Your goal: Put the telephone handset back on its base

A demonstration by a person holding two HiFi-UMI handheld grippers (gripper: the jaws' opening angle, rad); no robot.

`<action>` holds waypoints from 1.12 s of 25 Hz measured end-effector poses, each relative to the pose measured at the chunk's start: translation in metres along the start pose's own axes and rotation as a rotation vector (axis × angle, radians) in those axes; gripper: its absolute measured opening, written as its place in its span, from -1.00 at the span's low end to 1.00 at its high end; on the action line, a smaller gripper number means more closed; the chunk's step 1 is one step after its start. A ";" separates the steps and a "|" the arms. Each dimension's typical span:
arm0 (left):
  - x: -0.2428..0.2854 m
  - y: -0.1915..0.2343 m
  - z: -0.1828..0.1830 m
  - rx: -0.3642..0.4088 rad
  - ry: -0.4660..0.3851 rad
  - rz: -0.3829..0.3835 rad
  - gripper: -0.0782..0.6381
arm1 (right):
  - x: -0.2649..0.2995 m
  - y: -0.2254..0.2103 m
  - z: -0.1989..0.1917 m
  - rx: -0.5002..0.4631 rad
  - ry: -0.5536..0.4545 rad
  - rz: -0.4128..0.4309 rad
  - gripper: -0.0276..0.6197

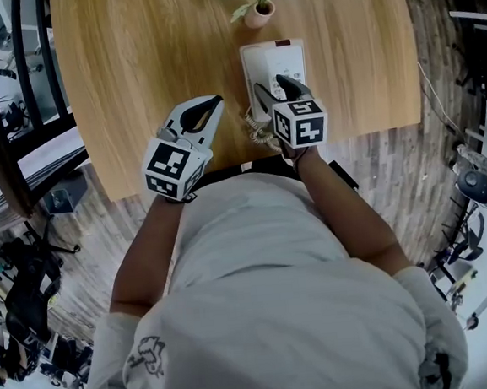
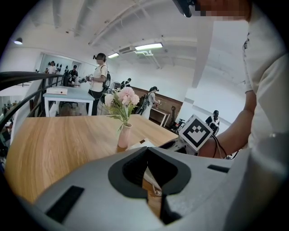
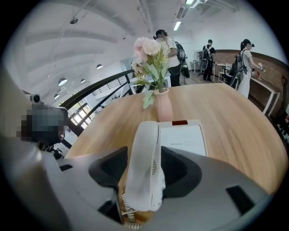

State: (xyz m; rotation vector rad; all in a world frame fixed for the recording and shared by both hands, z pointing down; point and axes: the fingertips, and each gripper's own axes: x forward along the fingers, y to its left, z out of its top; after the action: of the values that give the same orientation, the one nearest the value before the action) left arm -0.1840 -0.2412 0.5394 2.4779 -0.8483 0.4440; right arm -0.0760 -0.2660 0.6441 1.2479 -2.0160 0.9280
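The white telephone handset (image 3: 145, 153) lies lengthwise on the left side of its white base (image 3: 186, 140), which sits on the wooden table (image 1: 146, 54). In the head view the base (image 1: 287, 58) is at the table's near edge. My right gripper (image 3: 144, 170) straddles the handset's near end; its jaws stand wide and do not visibly press on it. The coiled cord (image 3: 128, 213) hangs below the handset. My left gripper (image 1: 211, 107) hovers left of the phone, shut and empty. In the left gripper view, my left gripper (image 2: 151, 181) shows its tips meeting.
A pink vase of flowers (image 1: 259, 8) stands just behind the base. The table's near edge runs right under both grippers. Railings and equipment lie left of the table, and people stand far off in the room.
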 end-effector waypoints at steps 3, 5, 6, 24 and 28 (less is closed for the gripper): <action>0.001 -0.010 0.007 0.012 -0.014 0.013 -0.76 | -0.009 0.004 0.000 -0.019 -0.004 0.042 -0.18; 0.001 -0.019 0.012 0.021 -0.024 0.024 -0.76 | -0.018 0.009 -0.002 -0.045 -0.004 0.069 -0.19; 0.000 -0.024 0.015 0.026 -0.030 0.030 -0.76 | -0.024 0.010 -0.001 -0.061 -0.008 0.083 -0.19; -0.012 -0.102 0.079 0.136 -0.176 0.198 -0.76 | -0.161 0.003 0.064 -0.354 -0.296 0.293 -0.59; -0.028 -0.111 0.095 0.155 -0.213 0.274 -0.76 | -0.204 0.001 0.084 -0.371 -0.380 0.373 -0.75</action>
State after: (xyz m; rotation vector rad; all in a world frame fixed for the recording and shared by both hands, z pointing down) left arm -0.1209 -0.2018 0.4107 2.5921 -1.2937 0.3519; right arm -0.0076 -0.2299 0.4377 0.9070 -2.6351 0.4539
